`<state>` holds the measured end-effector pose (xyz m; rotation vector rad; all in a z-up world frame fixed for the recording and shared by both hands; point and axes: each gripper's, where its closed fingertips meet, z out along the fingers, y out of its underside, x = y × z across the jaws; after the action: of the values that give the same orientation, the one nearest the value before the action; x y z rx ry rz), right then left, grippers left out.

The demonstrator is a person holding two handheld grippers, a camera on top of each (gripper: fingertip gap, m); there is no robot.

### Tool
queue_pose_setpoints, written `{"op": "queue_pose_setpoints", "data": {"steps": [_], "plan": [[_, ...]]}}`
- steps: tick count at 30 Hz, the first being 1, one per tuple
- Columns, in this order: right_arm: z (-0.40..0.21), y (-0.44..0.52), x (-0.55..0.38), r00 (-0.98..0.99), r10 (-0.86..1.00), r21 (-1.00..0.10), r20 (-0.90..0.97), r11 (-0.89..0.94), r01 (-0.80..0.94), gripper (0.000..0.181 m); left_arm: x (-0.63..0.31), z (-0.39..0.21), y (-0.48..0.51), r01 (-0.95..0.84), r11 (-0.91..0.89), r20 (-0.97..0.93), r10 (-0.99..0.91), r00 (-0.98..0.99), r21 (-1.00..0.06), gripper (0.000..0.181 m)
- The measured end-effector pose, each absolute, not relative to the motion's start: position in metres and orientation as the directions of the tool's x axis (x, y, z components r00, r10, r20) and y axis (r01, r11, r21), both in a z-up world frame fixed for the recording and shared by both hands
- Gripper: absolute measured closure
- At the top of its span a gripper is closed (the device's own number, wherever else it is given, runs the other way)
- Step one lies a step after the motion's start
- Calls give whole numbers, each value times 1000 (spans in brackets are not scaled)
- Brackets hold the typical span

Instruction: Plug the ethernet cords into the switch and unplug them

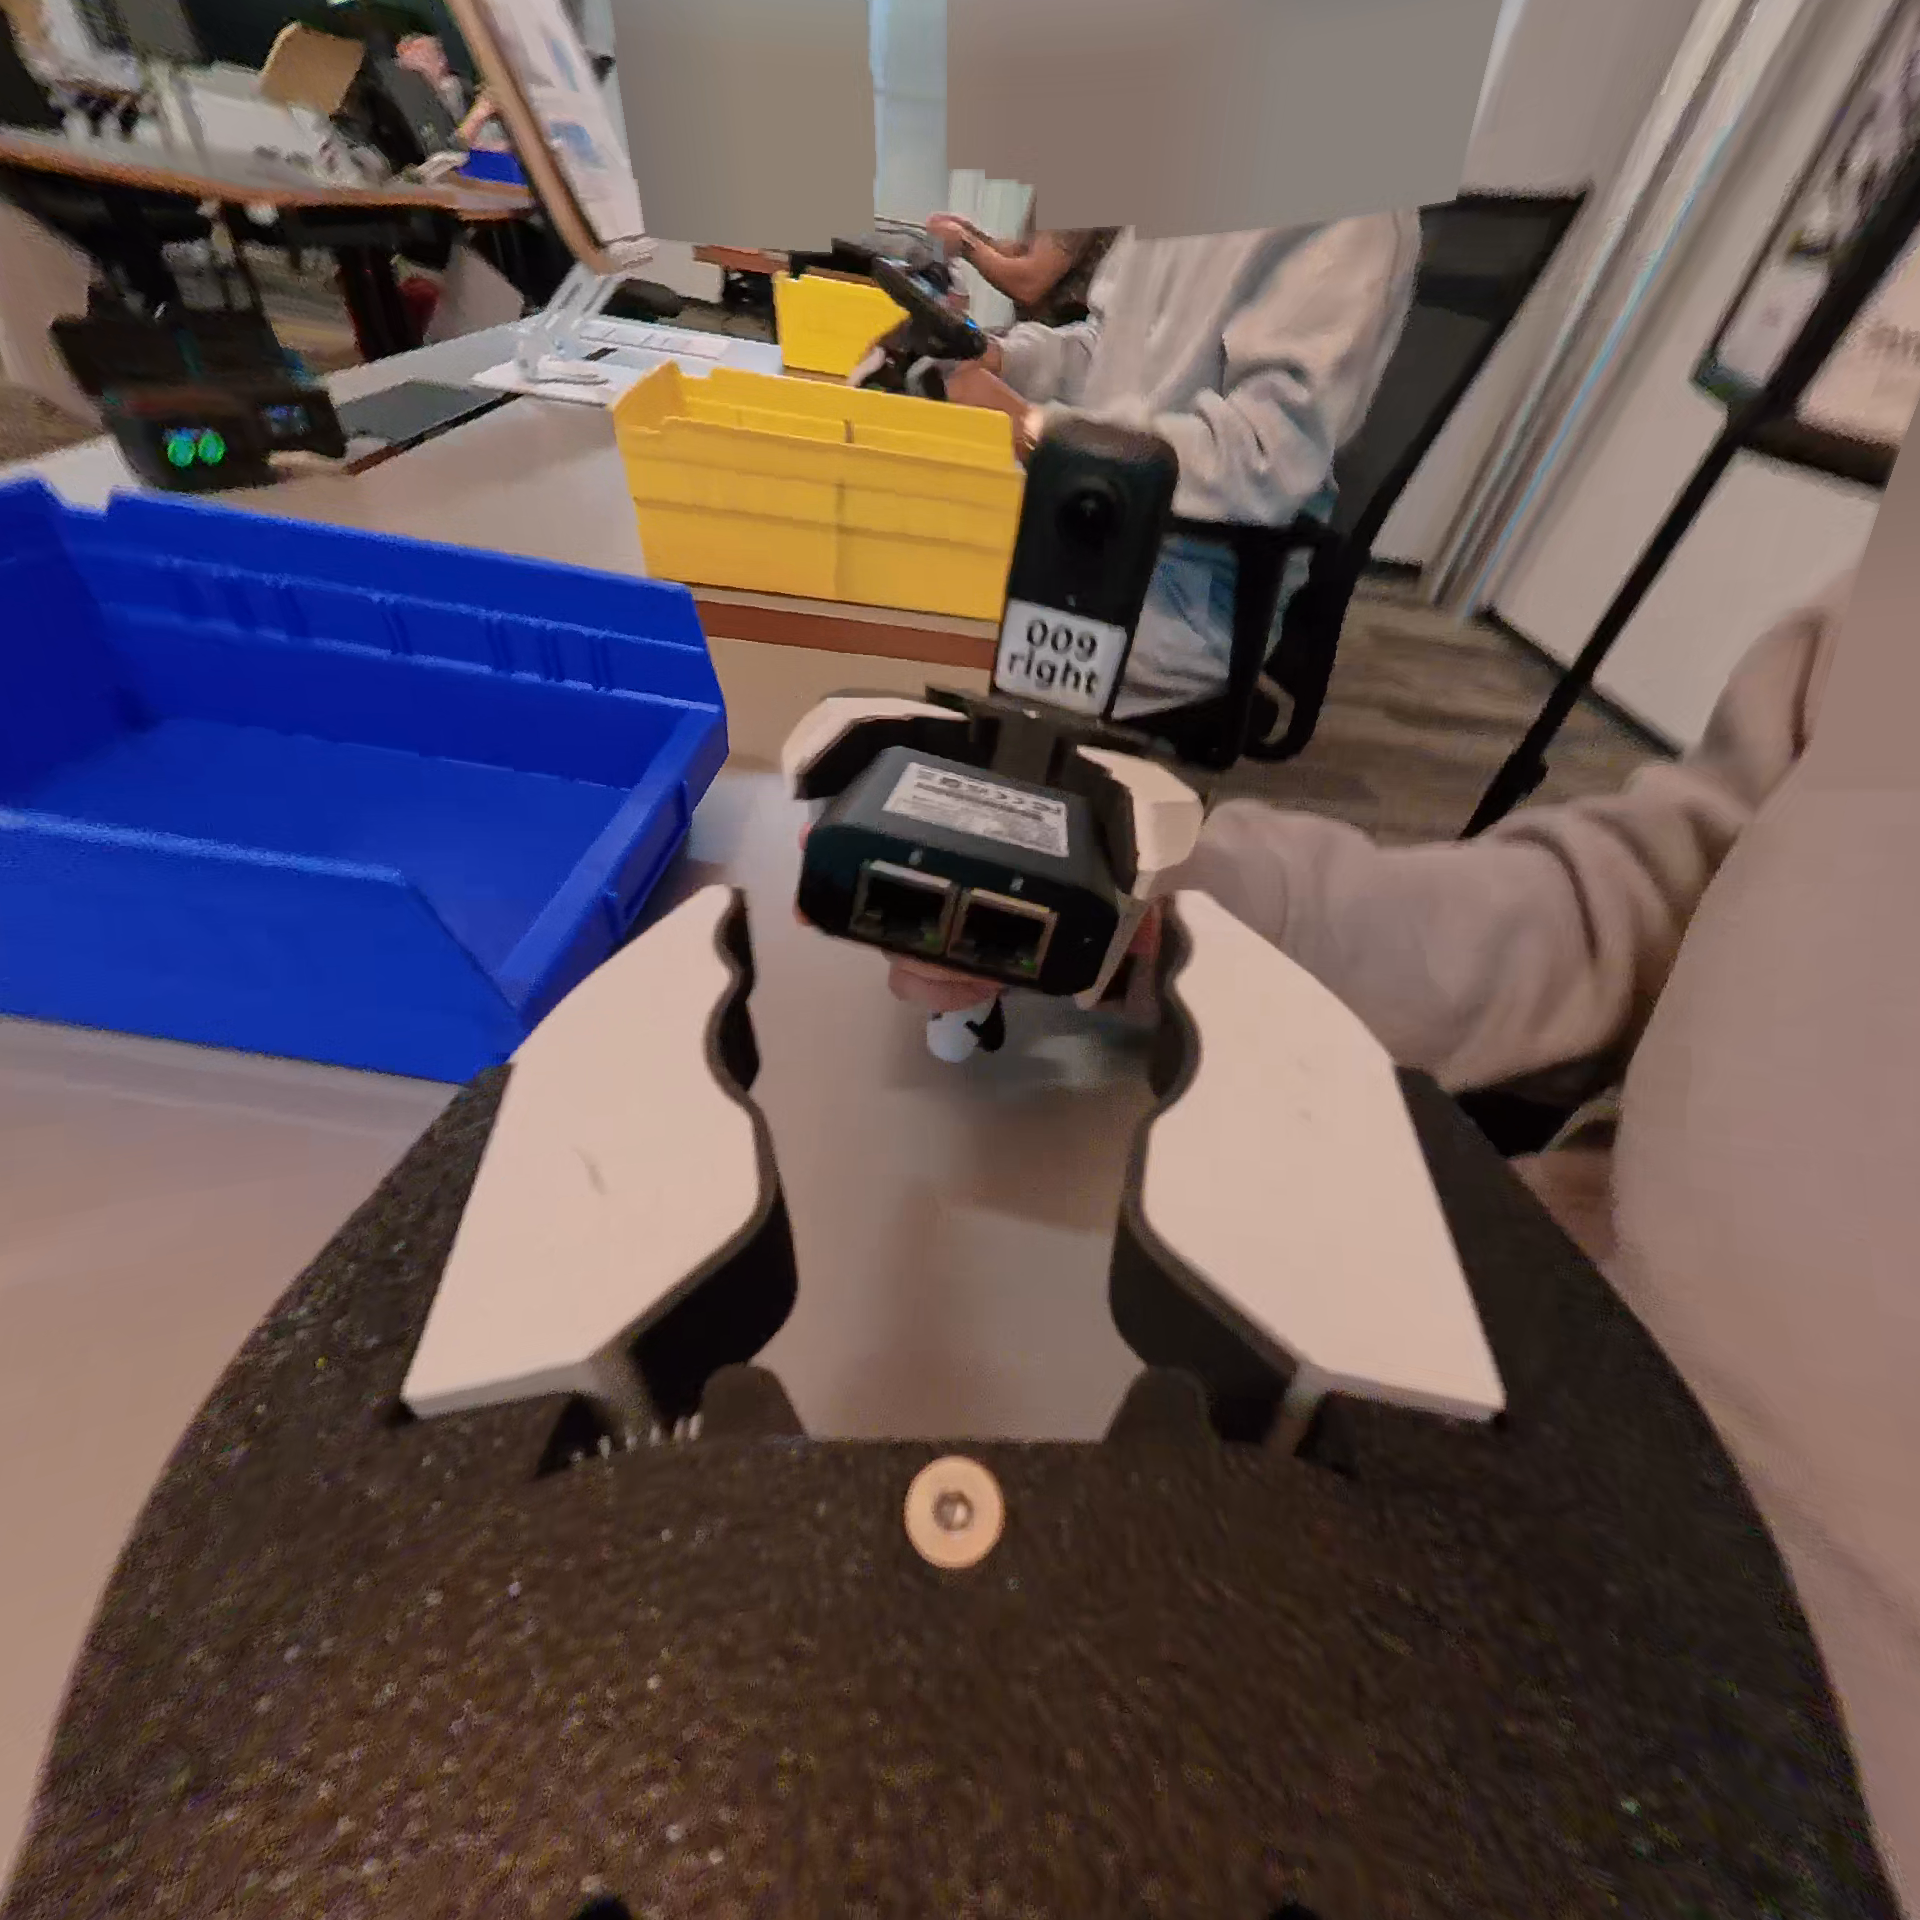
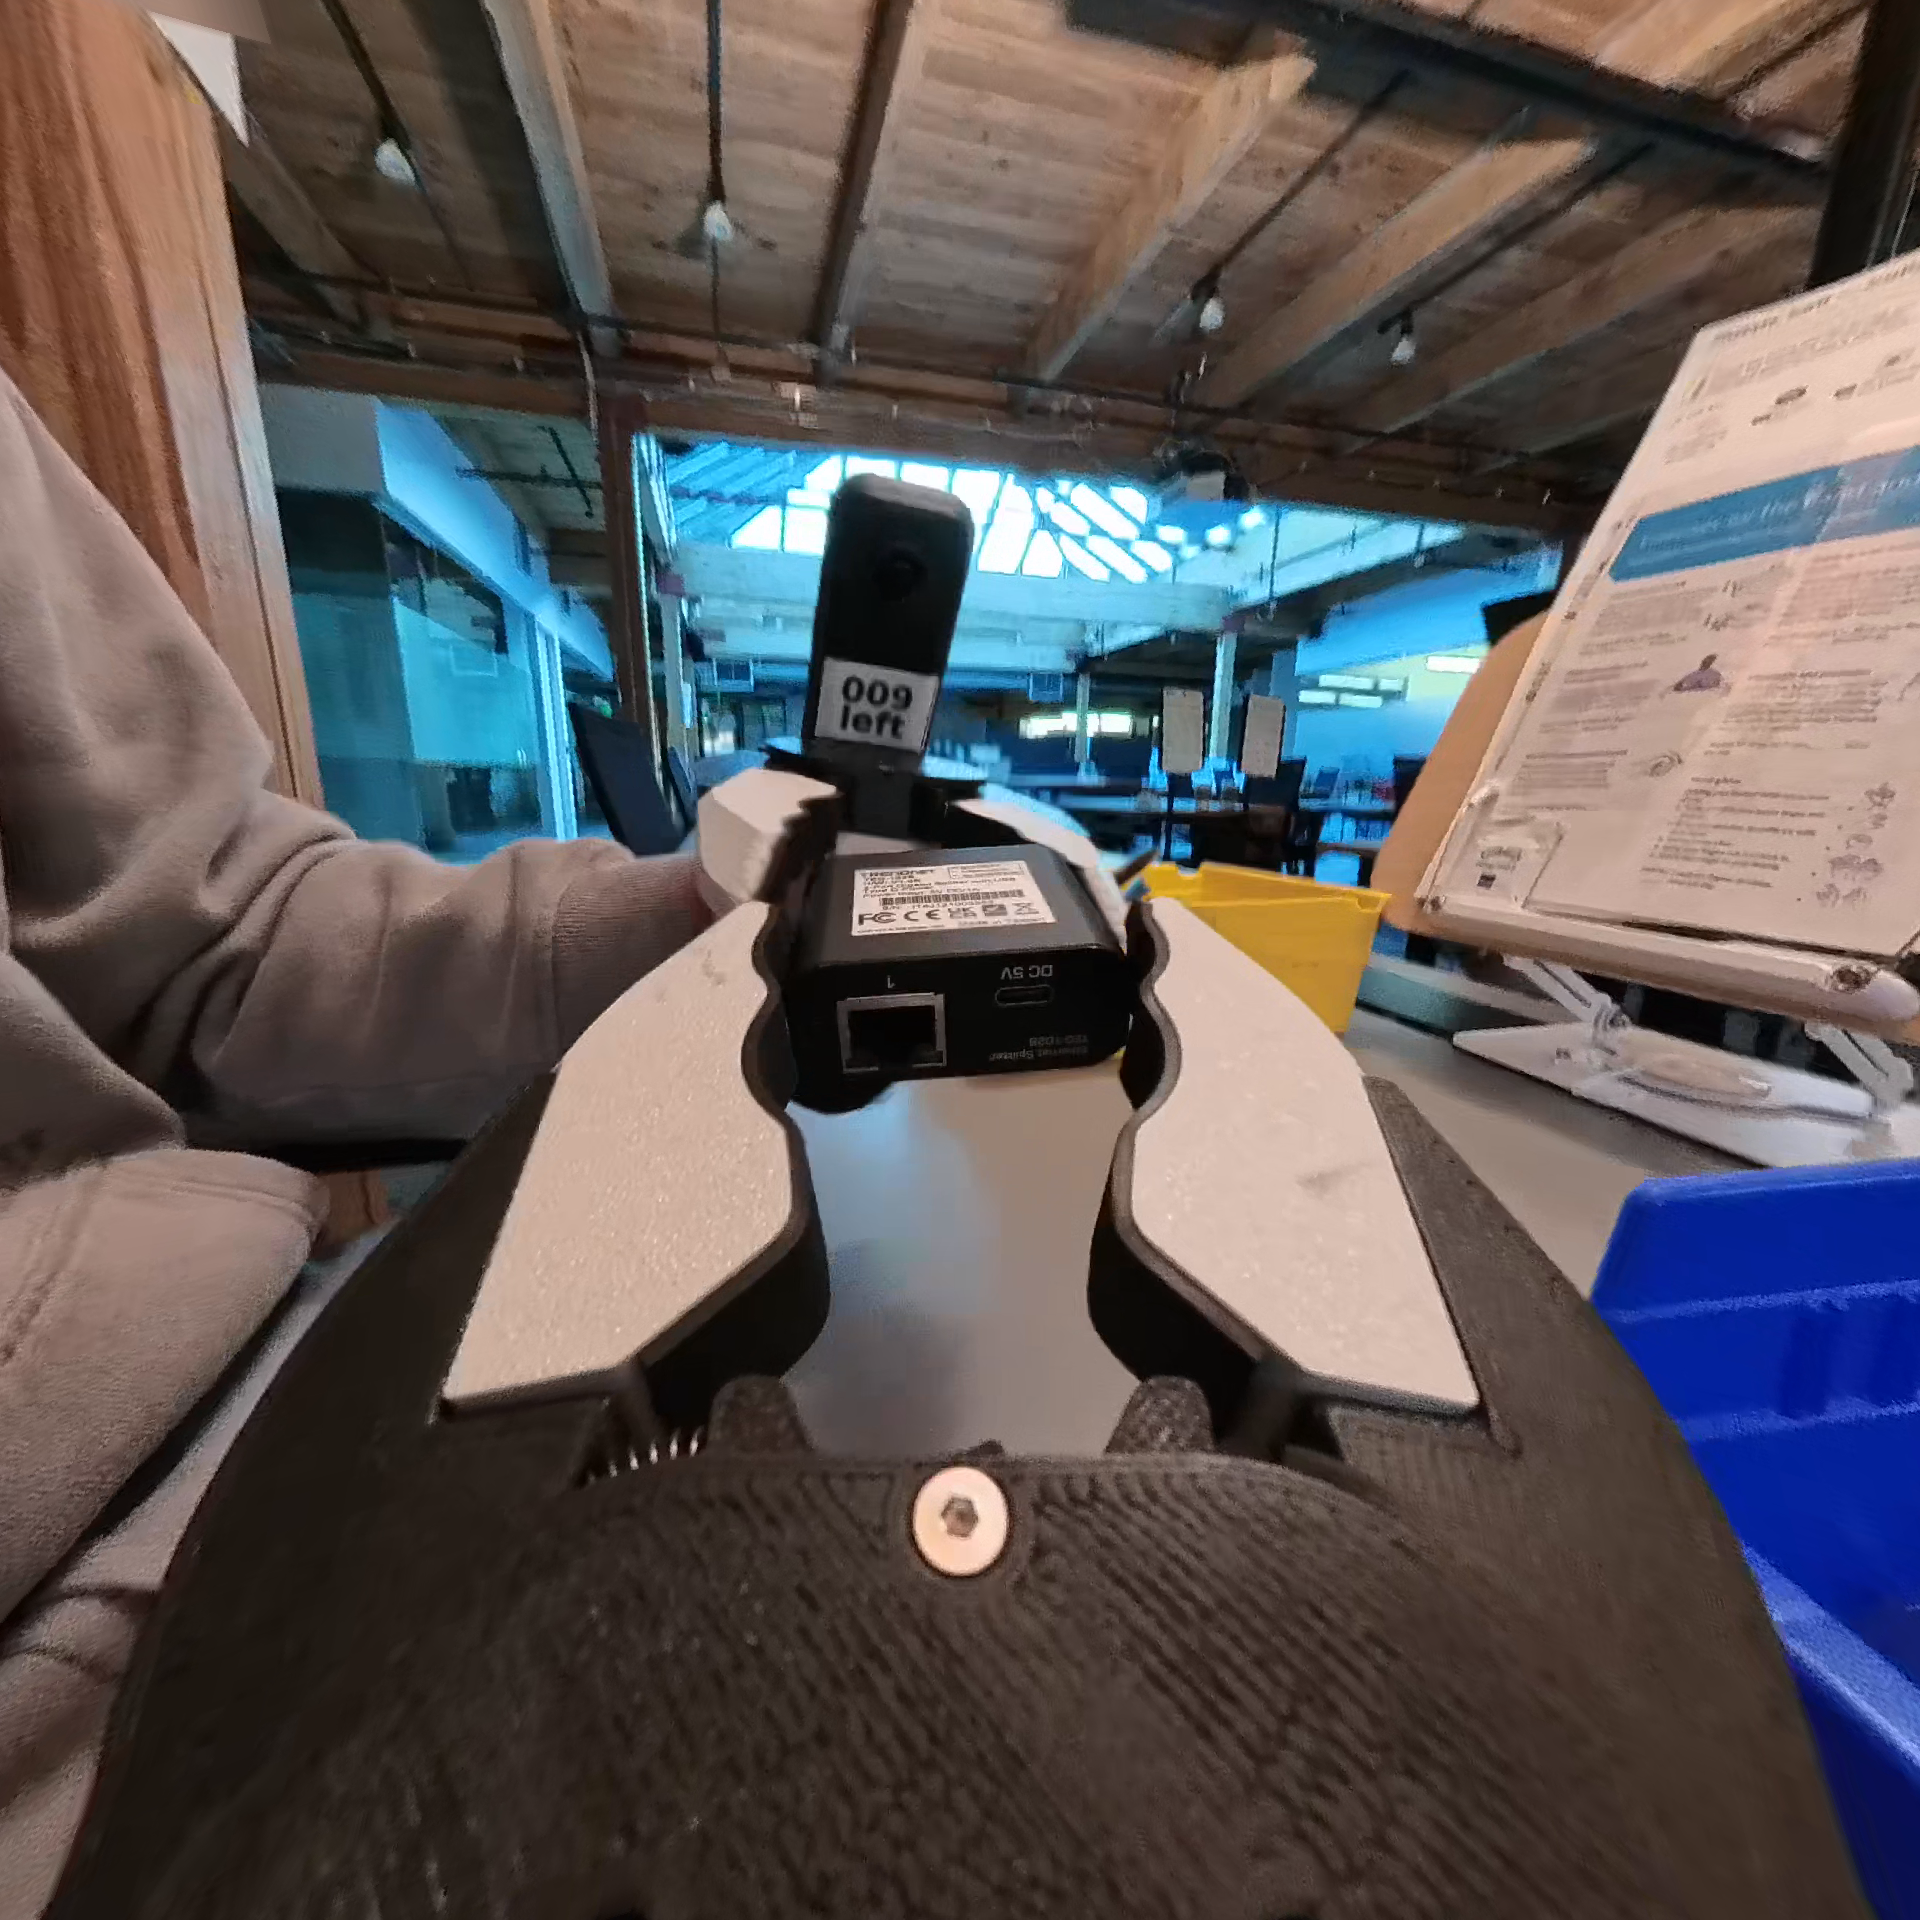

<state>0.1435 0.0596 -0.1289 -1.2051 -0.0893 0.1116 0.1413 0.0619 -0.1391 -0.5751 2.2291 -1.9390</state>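
right claw [image 2: 951,1023]: closed on the black switch [image 2: 951,977], mid frame
left claw [image 1: 956,935]: wide open, holds nothing, faces switch

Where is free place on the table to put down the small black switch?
The grey tabletop is bare in front of the blue plastic bin, and under the small black switch held in the right gripper. The bin's floor looks empty too. Behind, yellow bins and a document stand crowd it.
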Motion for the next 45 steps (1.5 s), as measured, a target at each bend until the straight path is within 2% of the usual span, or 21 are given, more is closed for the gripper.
{"op": "queue_pose_setpoints", "data": {"steps": [1,2,5,7,9,12,18,21,28,37,45], "plan": [[-125,54,145,990,143,-917,0,396,-57,119,144,-135,63,-270,57,227,-394,-891,-961,101],[-120,47,144,986,169,-894,-7,440,-81,119,146,-132,64,-368,4,333,-421,-844,-930,103],[-114,36,143,984,174,-861,37,506,-57,120,137,-132,58,-651,-110,636,-387,-668,-751,109],[-117,38,142,987,142,-872,77,490,-2,119,121,-135,44,-767,-116,756,-310,-576,-631,112],[-123,44,138,984,130,-891,125,451,54,120,109,-134,34,-818,-126,817,-242,-524,-562,122],[-132,54,131,976,125,-921,177,370,120,119,115,-147,39,-813,-153,811,-297,-505,-562,153],[-142,64,130,967,87,-946,240,245,213,120,113,-156,47,-839,-169,853,-180,-490,-517,156],[-140,68,130,972,76,-952,223,229,201,119,112,-155,50,-860,-172,877,-115,-467,-480,156],[-141,70,130,982,89,-965,165,220,143,120,115,-154,51,-873,-121,878,-149,-455,-473,156],[-147,70,138,977,34,-961,212,189,202,118,121,-153,48,-883,-146,893,-148,-426,-445,157],[-150,75,145,987,17,-976,160,154,155,119,128,-154,53,-881,-180,896,-173,-409,-437,156]]}}
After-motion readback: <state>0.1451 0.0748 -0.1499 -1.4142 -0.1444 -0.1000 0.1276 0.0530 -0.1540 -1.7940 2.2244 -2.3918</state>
